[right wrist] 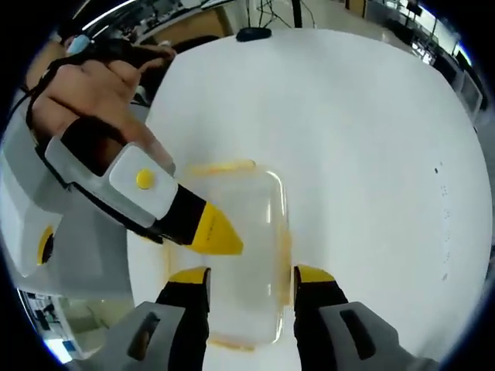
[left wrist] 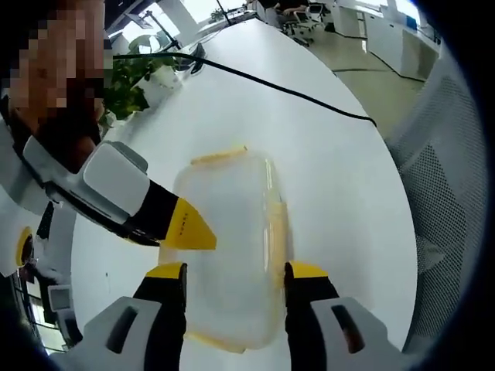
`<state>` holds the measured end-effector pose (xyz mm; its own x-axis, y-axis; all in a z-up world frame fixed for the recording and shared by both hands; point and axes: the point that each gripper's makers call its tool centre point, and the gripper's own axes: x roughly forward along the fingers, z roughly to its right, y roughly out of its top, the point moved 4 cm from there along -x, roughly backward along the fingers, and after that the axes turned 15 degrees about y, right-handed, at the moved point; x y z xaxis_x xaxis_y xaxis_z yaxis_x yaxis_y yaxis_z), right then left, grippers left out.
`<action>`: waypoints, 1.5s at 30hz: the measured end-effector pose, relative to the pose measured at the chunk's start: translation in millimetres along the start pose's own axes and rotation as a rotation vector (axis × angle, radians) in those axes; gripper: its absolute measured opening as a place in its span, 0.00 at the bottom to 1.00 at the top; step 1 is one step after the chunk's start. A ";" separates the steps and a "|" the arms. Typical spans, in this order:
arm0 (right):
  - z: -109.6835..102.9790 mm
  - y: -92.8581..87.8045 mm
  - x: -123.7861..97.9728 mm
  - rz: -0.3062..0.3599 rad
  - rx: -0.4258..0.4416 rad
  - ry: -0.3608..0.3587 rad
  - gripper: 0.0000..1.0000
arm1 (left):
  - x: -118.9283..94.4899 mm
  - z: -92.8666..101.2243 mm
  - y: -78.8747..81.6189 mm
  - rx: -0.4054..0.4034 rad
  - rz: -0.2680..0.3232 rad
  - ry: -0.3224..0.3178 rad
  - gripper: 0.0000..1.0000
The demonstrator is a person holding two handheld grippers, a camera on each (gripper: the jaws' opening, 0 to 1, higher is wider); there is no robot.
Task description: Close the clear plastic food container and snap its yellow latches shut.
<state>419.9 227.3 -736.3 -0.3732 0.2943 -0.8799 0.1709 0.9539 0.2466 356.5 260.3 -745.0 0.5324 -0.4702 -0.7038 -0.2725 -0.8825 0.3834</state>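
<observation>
Container (left wrist: 228, 247), clear plastic, lid on, lying flat on white desk (left wrist: 325, 154), low in centre of left gripper view; likewise low centre in right gripper view (right wrist: 236, 247). Yellow latches along edges: one at far end (left wrist: 219, 156), one along right side (left wrist: 277, 232), one at near end by bottom of frame (left wrist: 216, 342); in right gripper view far latch (right wrist: 222, 166) and right-side latch (right wrist: 285, 247) also visible. Whether latches are snapped down: cannot tell.

Left tongs (left wrist: 234, 270) open, yellow-tipped jaws straddling near end of container, one on each side, close to its walls. Right tongs (right wrist: 251, 276) also open, jaws straddling same end in own view.

Second tool entering each view from left: in left gripper view, yellow tip (left wrist: 189, 228) over container's left edge; in right gripper view, yellow tip (right wrist: 213, 230) at lid's left edge, gripped higher up by a hand (right wrist: 93, 93) in upper left. Contact with lid not certain.

Farther out in left gripper view: black cable (left wrist: 294, 93) running across desk toward upper right, green plant (left wrist: 131, 81) at upper left, mesh chair (left wrist: 445, 193) at right edge.
</observation>
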 end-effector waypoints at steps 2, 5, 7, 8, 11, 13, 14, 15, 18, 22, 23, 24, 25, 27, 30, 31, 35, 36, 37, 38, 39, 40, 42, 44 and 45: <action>2.2 -0.6 0.0 0.008 0.010 -0.015 0.48 | 0.8 0.7 -0.6 0.012 0.004 -0.002 0.52; 3.8 -1.7 -1.5 0.021 0.017 -0.038 0.52 | 0.9 1.5 1.9 -0.004 0.004 -0.006 0.56; 4.4 -1.2 -2.4 0.027 0.008 -0.058 0.55 | 1.3 1.5 2.2 -0.004 0.000 -0.009 0.57; 4.6 -1.2 -2.8 0.030 0.003 -0.065 0.56 | 0.0 1.7 2.3 -0.007 -0.002 -0.011 0.57; 6.8 -0.6 -6.2 0.044 -0.020 -0.109 0.60 | -1.2 1.9 1.6 -0.014 0.000 -0.020 0.58; 5.7 -1.9 -6.9 0.037 -0.029 -0.115 0.62 | -2.5 2.9 0.7 -0.013 0.004 -0.030 0.58; 4.7 -2.7 -6.9 0.034 -0.034 -0.115 0.62 | -3.5 3.1 0.3 -0.013 0.005 -0.032 0.58; 4.0 -3.7 -7.0 0.032 -0.037 -0.117 0.62 | -4.4 2.5 -0.2 -0.015 0.004 -0.033 0.58; 3.6 -5.5 -9.0 0.038 -0.044 -0.128 0.62 | -7.3 -0.2 0.0 -0.018 0.011 -0.030 0.59; 2.2 -6.7 -14.2 0.067 -0.056 -0.154 0.66 | -7.8 -4.7 -0.9 -0.064 -0.002 -0.040 0.66; 1.9 -7.0 -15.1 0.076 -0.054 -0.157 0.66 | -7.9 -5.6 -0.6 -0.064 0.002 -0.040 0.68; 0.7 -8.8 -15.8 0.081 -0.051 -0.157 0.67 | -9.2 -5.7 -0.9 -0.061 0.003 -0.042 0.68; 0.1 -10.5 -16.0 0.081 -0.050 -0.158 0.67 | -9.3 -5.8 -1.4 -0.059 -0.001 -0.044 0.69; -3.6 -14.8 -15.8 0.081 -0.054 -0.161 0.68 | -9.7 -6.1 -2.0 -0.052 -0.001 -0.048 0.69; -7.7 -21.1 -17.5 0.091 -0.052 -0.173 0.70 | -10.7 -9.6 -4.4 -0.050 -0.001 -0.054 0.72; -9.2 -22.9 -18.4 0.102 -0.058 -0.182 0.71 | -10.9 -10.6 -5.1 -0.049 -0.002 -0.055 0.74; -14.9 -29.1 -18.1 0.135 -0.048 -0.182 0.77 | -10.5 -14.3 -9.4 -0.042 -0.010 -0.060 0.80; -15.5 -30.8 -17.8 0.135 -0.047 -0.184 0.77 | -10.5 -15.6 -10.5 -0.043 -0.012 -0.063 0.80; -16.8 -32.8 -17.9 0.141 -0.041 -0.183 0.77 | -10.3 -16.6 -11.2 -0.044 -0.016 -0.065 0.81; -18.4 -33.2 -17.9 0.152 -0.034 -0.179 0.78 | -11.1 -17.4 -11.7 -0.044 -0.018 -0.065 0.82; -21.2 -33.3 -18.1 0.168 -0.033 -0.173 0.79 | -11.2 -18.7 -12.0 -0.042 -0.019 -0.066 0.83; -22.4 -34.2 -18.0 0.169 -0.033 -0.171 0.80 | -10.9 -19.2 -12.1 -0.041 -0.019 -0.067 0.84; -26.1 -35.8 -18.0 0.168 -0.034 -0.170 0.81 | -10.1 -20.9 -12.8 -0.035 -0.023 -0.072 0.86; -27.2 -37.7 -18.0 0.156 -0.037 -0.177 0.83 | -9.1 -22.2 -13.4 -0.033 -0.030 -0.074 0.90; -28.2 -37.9 -17.9 0.153 -0.040 -0.178 0.84 | -8.2 -22.6 -13.4 -0.034 -0.032 -0.079 0.92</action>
<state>394.4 187.5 -718.4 -0.1783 0.4244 -0.8877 0.1752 0.9015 0.3958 373.8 276.3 -730.8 0.4752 -0.4428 -0.7603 -0.2288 -0.8966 0.3792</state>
